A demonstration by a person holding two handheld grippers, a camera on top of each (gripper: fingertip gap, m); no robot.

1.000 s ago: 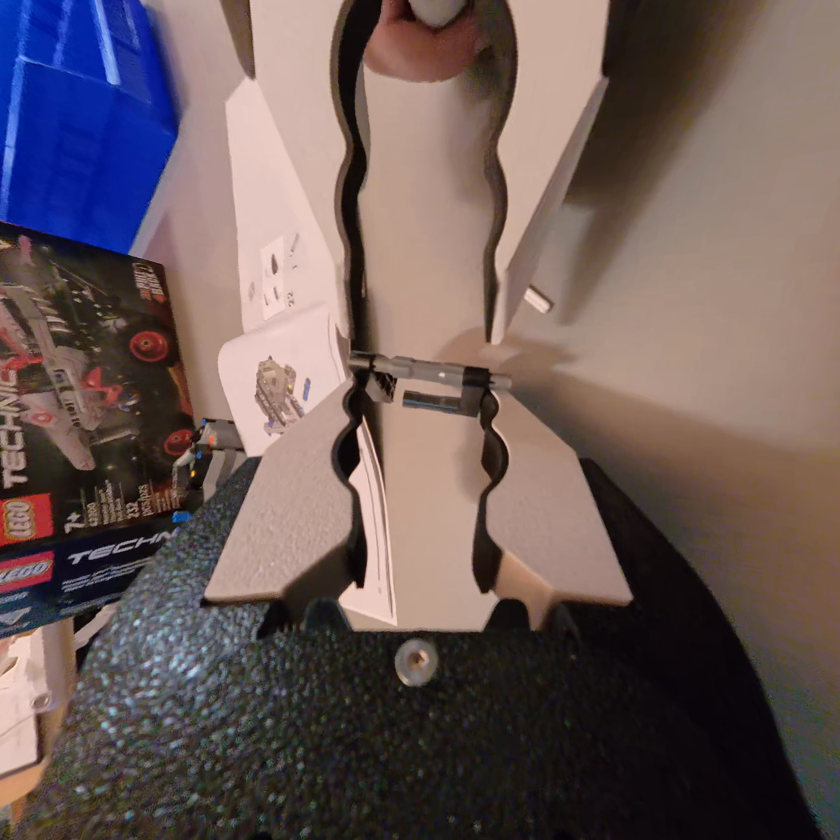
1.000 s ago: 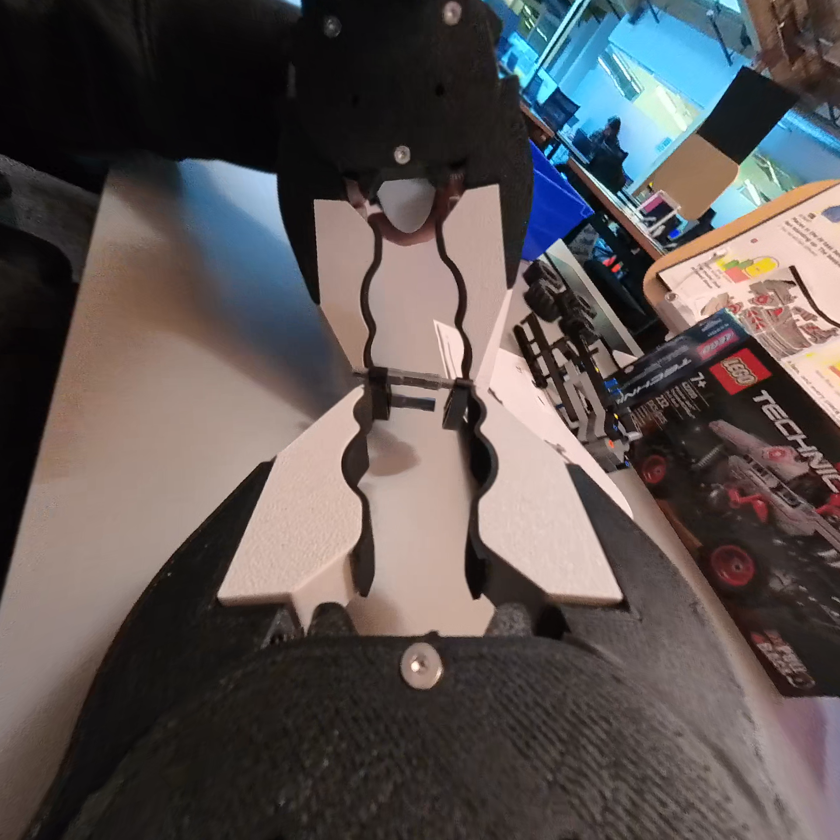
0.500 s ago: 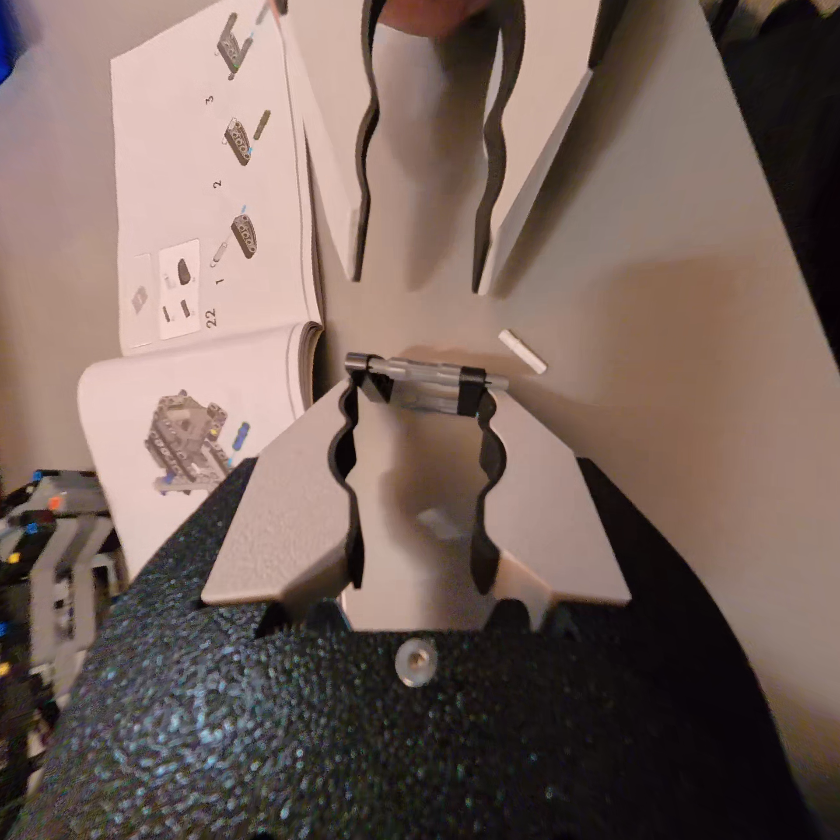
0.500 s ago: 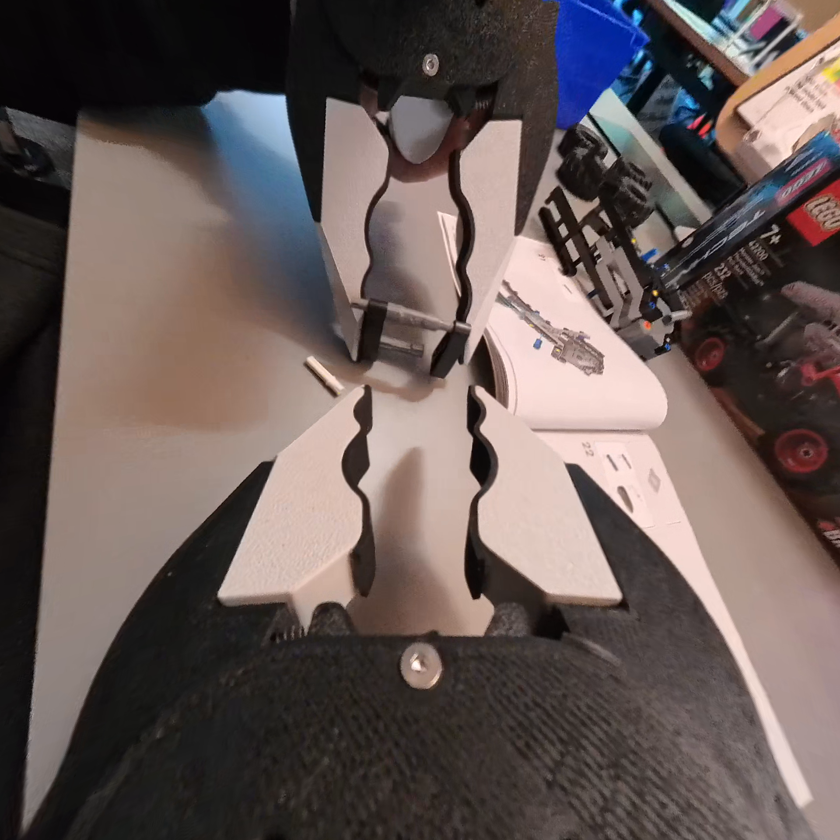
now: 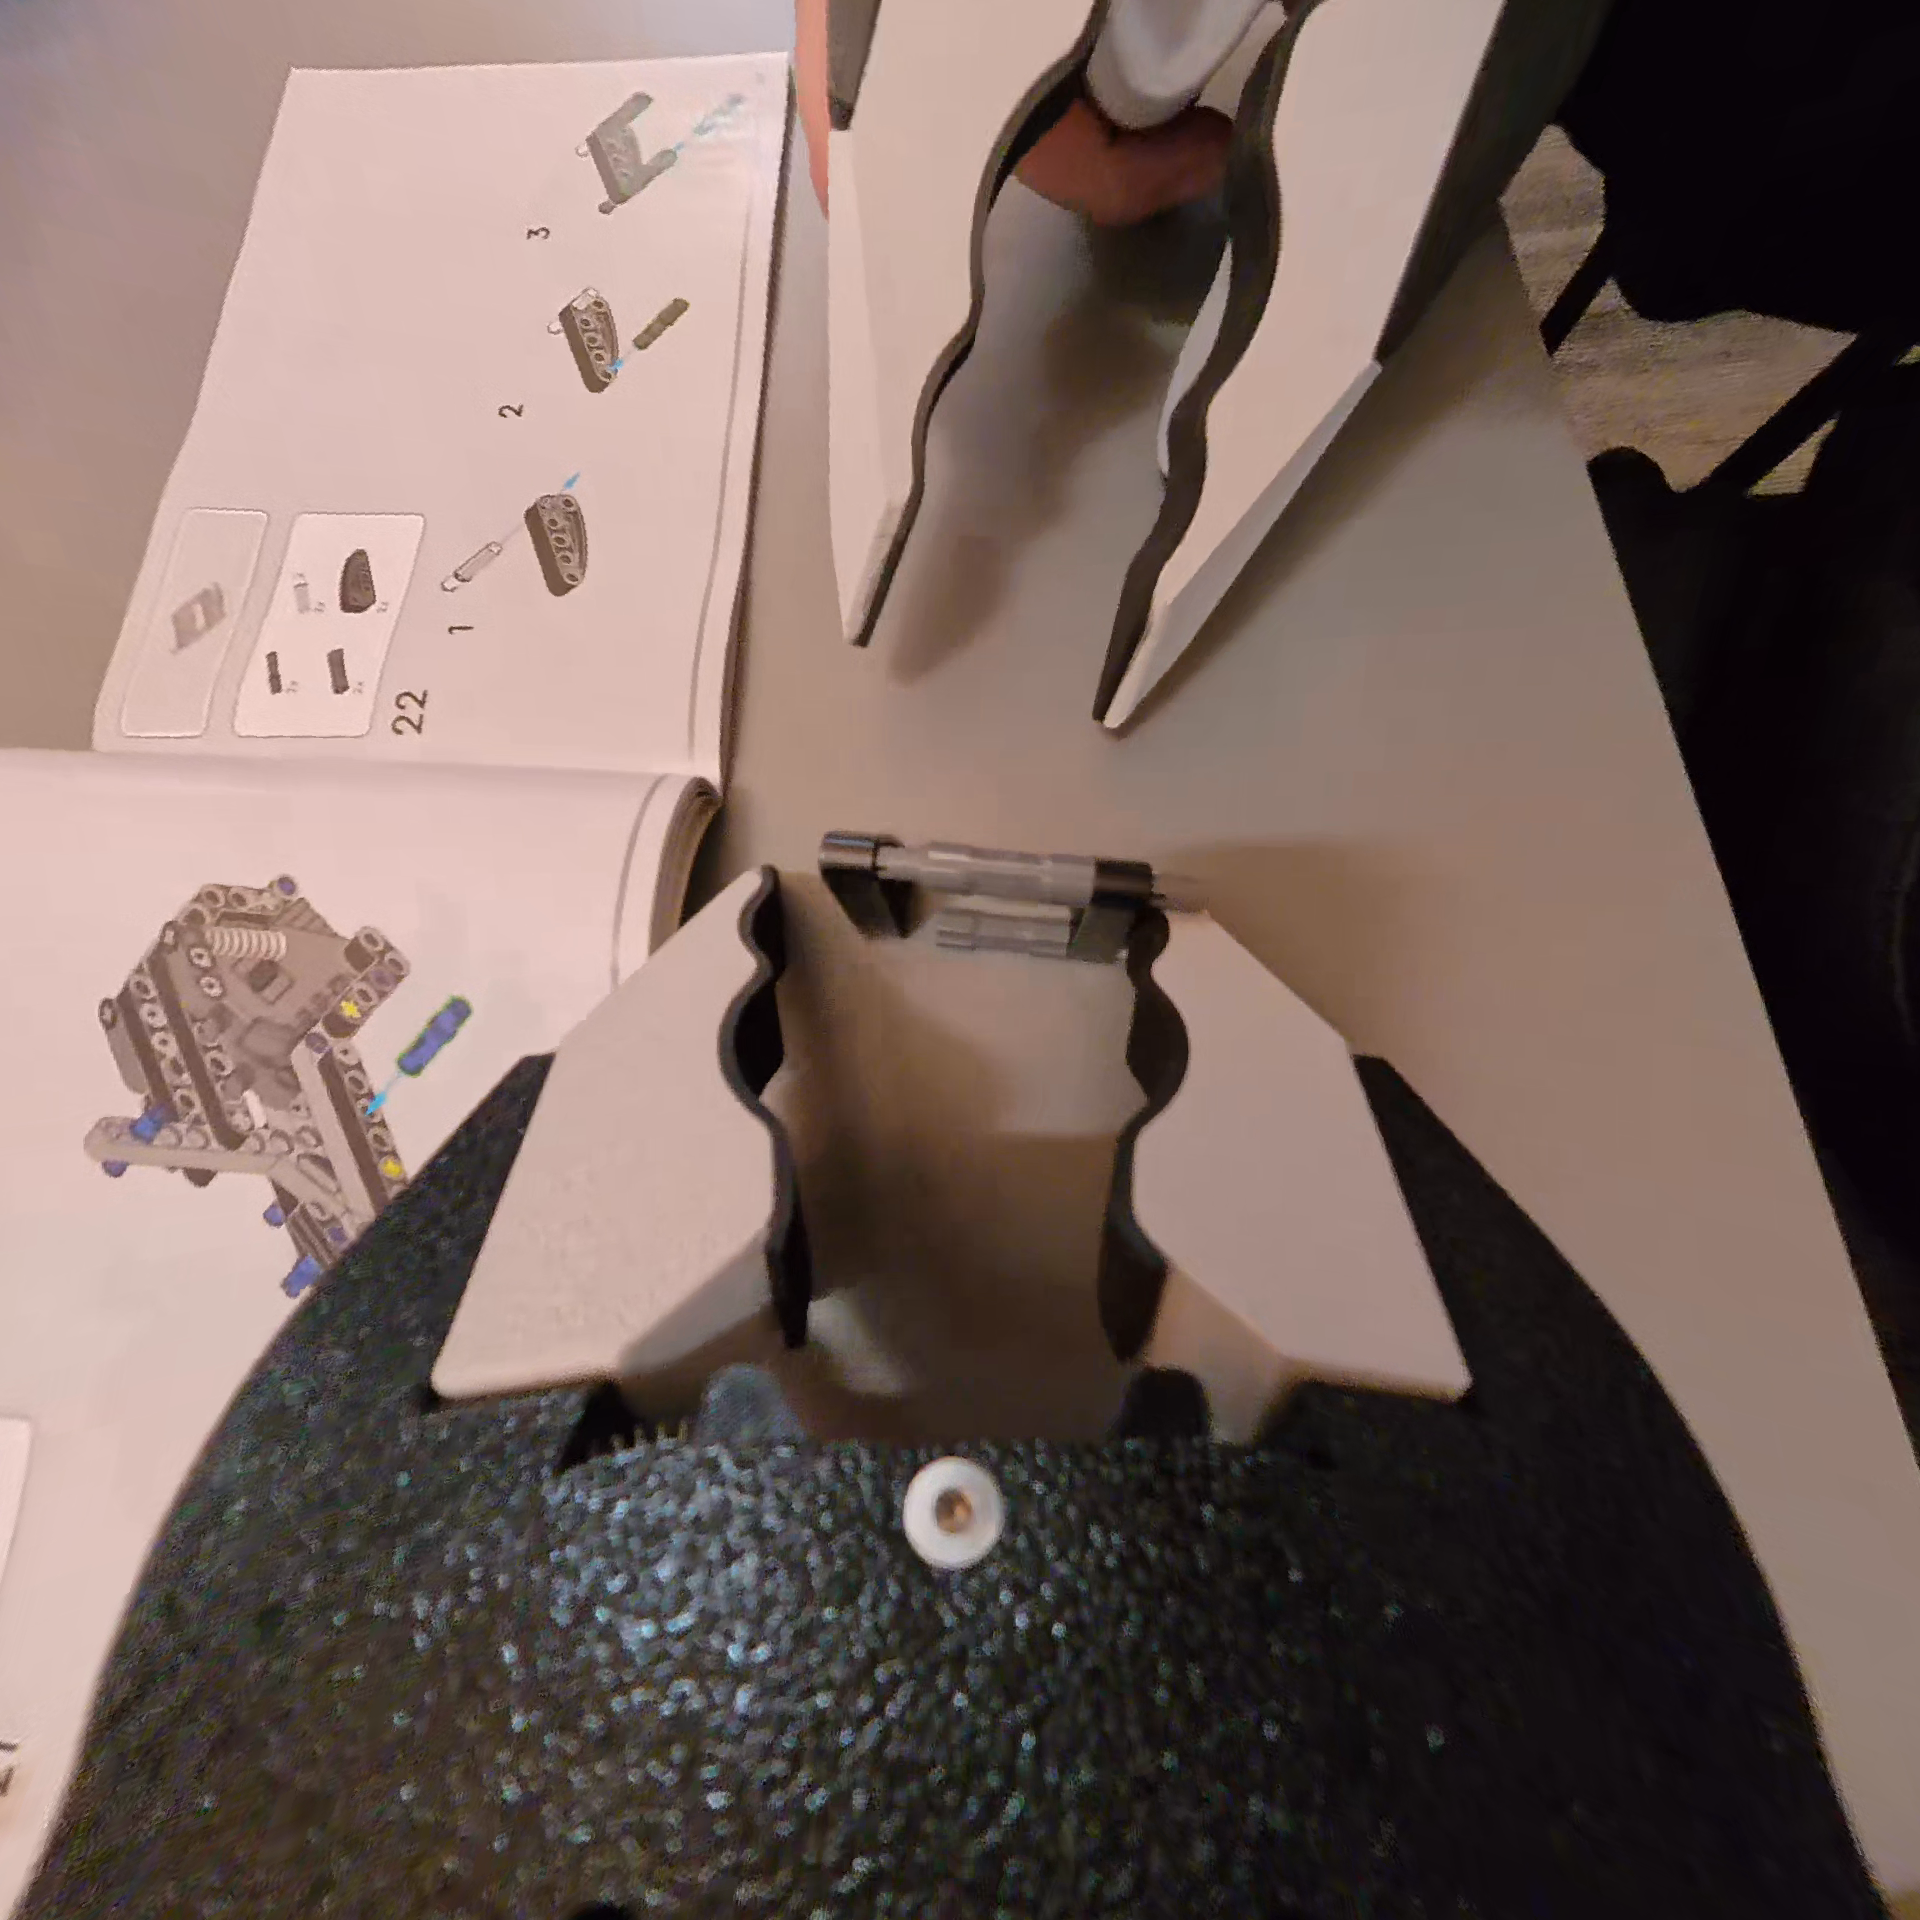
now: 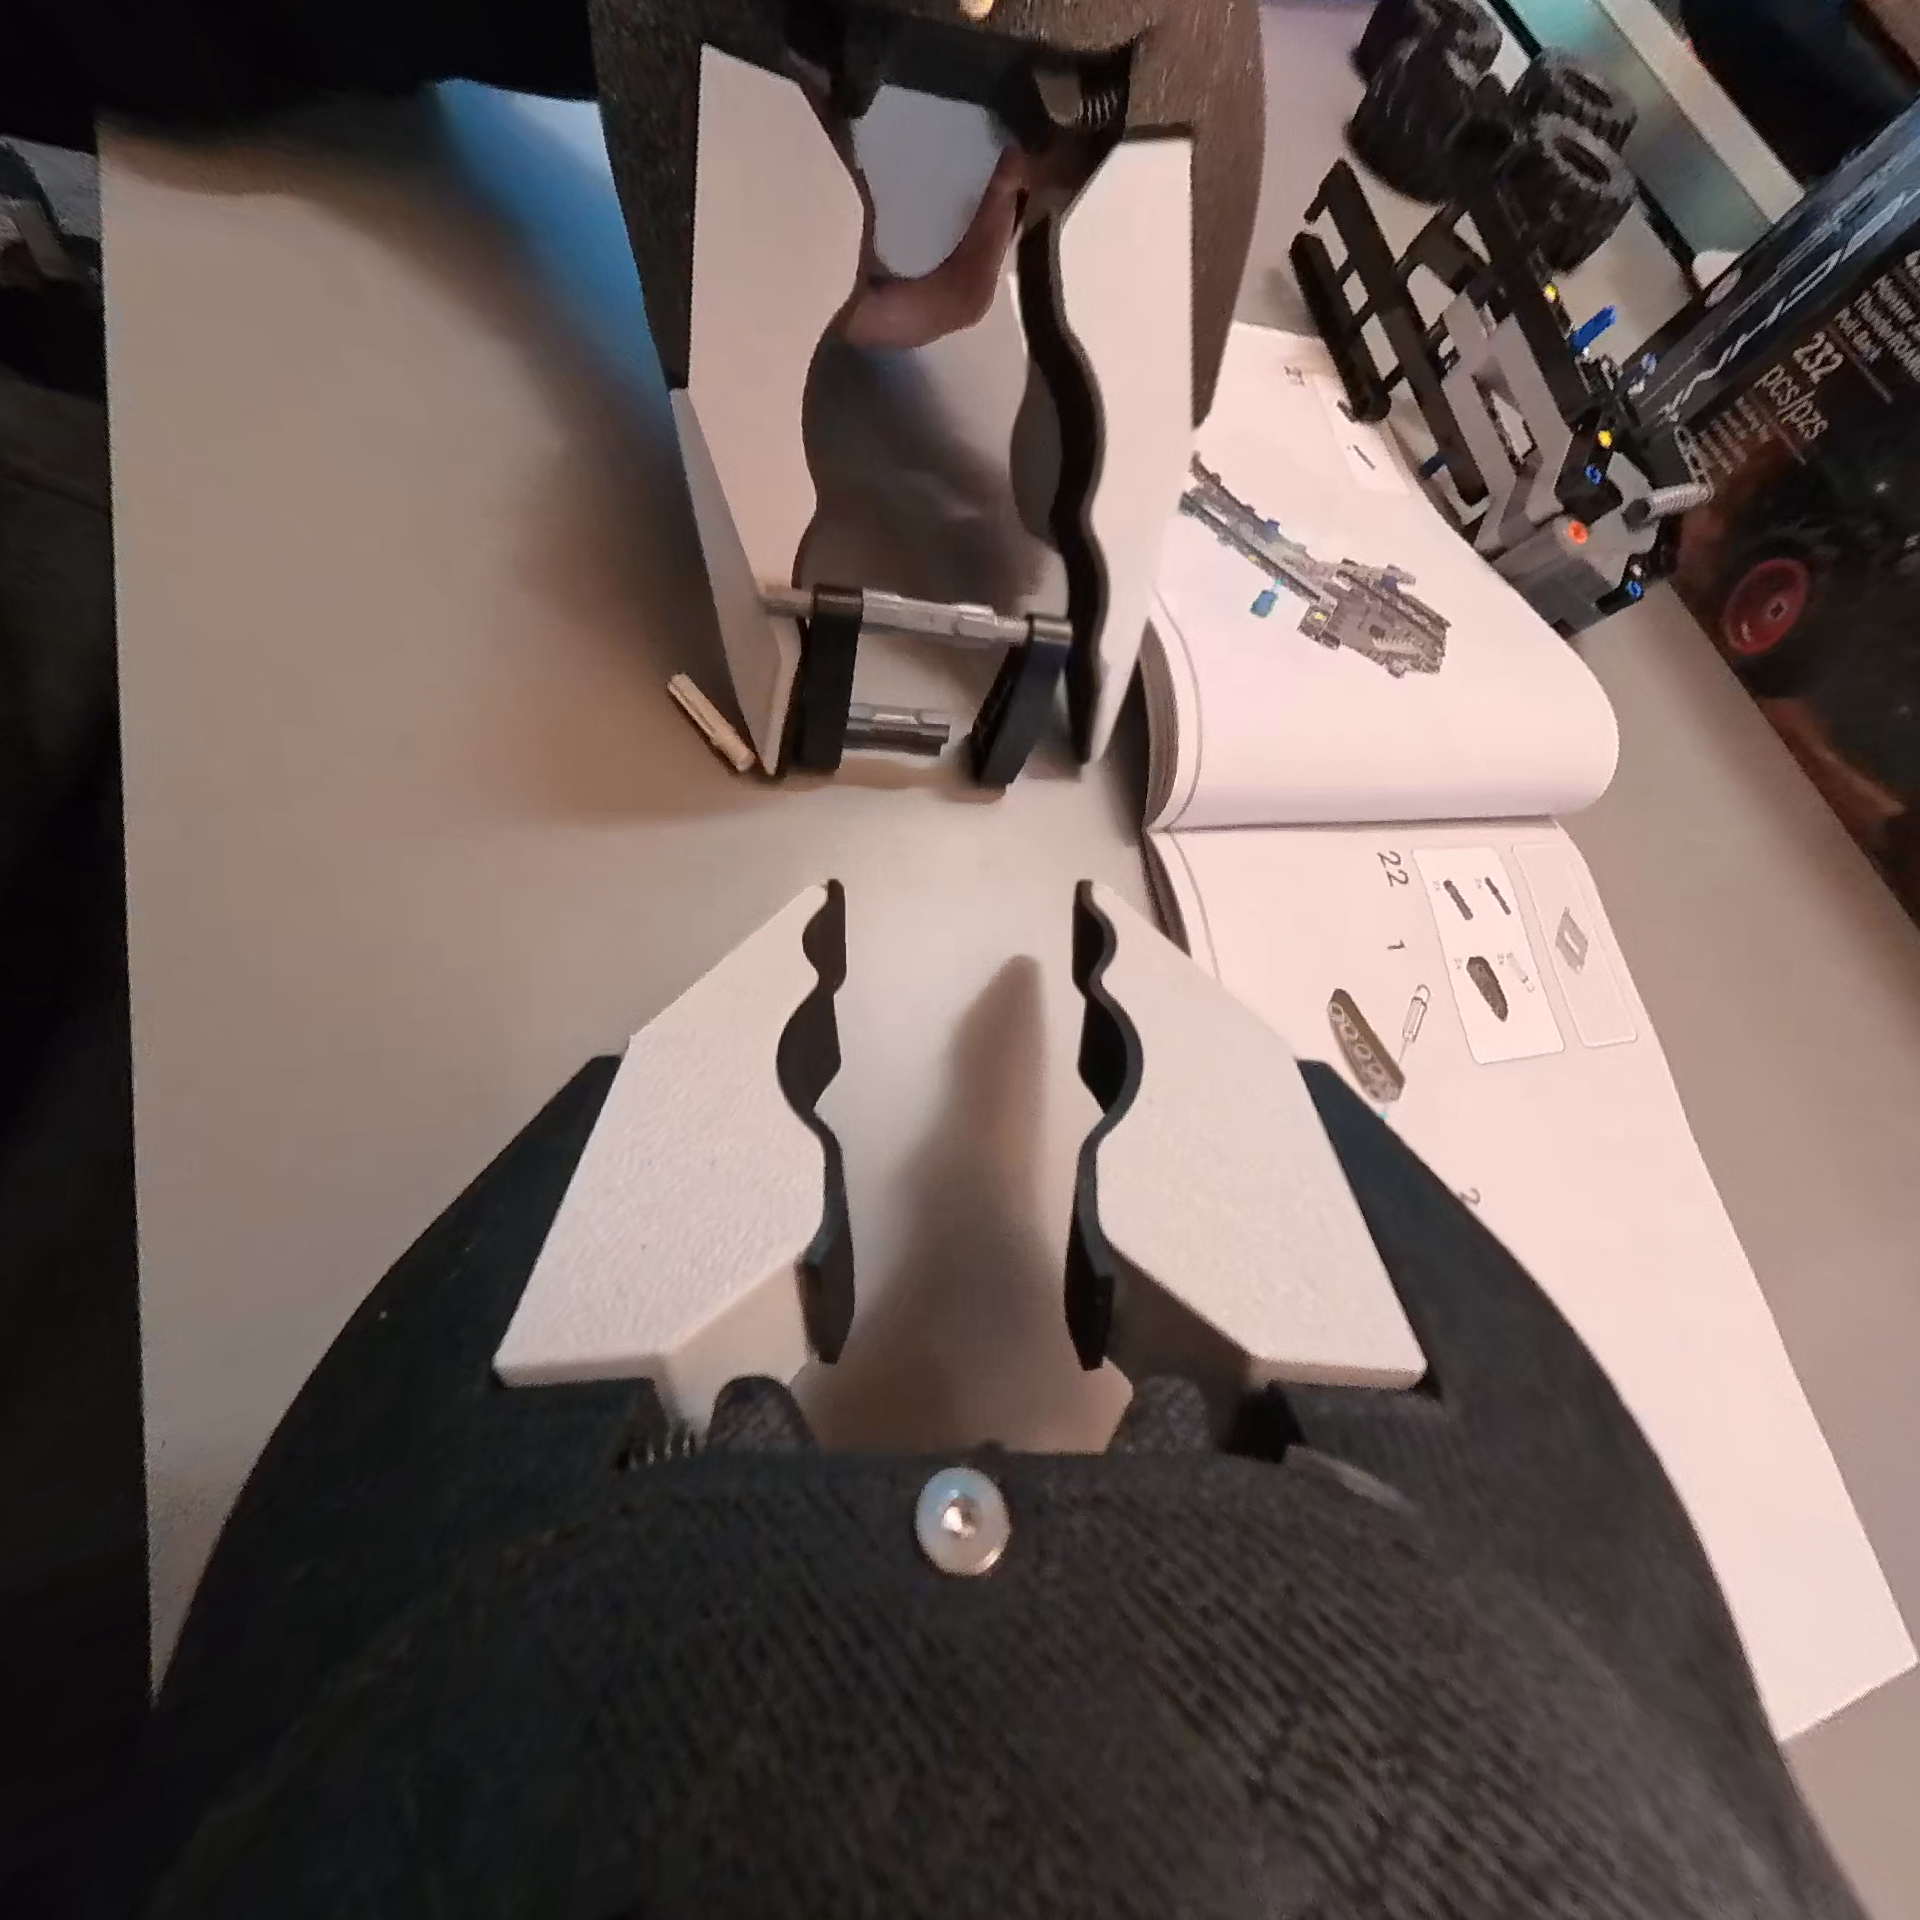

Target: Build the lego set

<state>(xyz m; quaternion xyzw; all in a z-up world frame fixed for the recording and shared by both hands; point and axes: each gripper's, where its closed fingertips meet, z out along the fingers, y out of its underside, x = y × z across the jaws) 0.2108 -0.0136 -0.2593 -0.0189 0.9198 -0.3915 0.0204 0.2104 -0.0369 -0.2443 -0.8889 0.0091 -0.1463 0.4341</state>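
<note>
A small lego assembly (image 5: 997, 899), two black pieces joined by grey axles, stands on the grey table (image 5: 1351, 790). It sits between the tips of my left gripper (image 5: 956, 904). The jaws are slightly parted: a thin gap shows at the left tip, while the right tip touches the piece. In the right wrist view the left gripper (image 6: 930, 764) points down at the table around the assembly (image 6: 914, 665). My right gripper (image 6: 956, 894) is open and empty, a short way back from the assembly. It also shows in the left wrist view (image 5: 987, 675). A small pale pin (image 6: 712, 722) lies beside the left gripper.
An open instruction booklet (image 5: 416, 416) lies just left of the assembly and also shows in the right wrist view (image 6: 1351, 727). A partly built grey and black chassis (image 6: 1507, 416), black tyres (image 6: 1486, 114) and the set's box (image 6: 1818, 416) stand beyond it. The table edge (image 5: 1662, 831) runs close by. Less than 4 cm separates the two grippers' tips.
The right gripper let go of the assembly and drew back. The left gripper lowered the assembly onto the table, and its jaws have eased apart a little.
</note>
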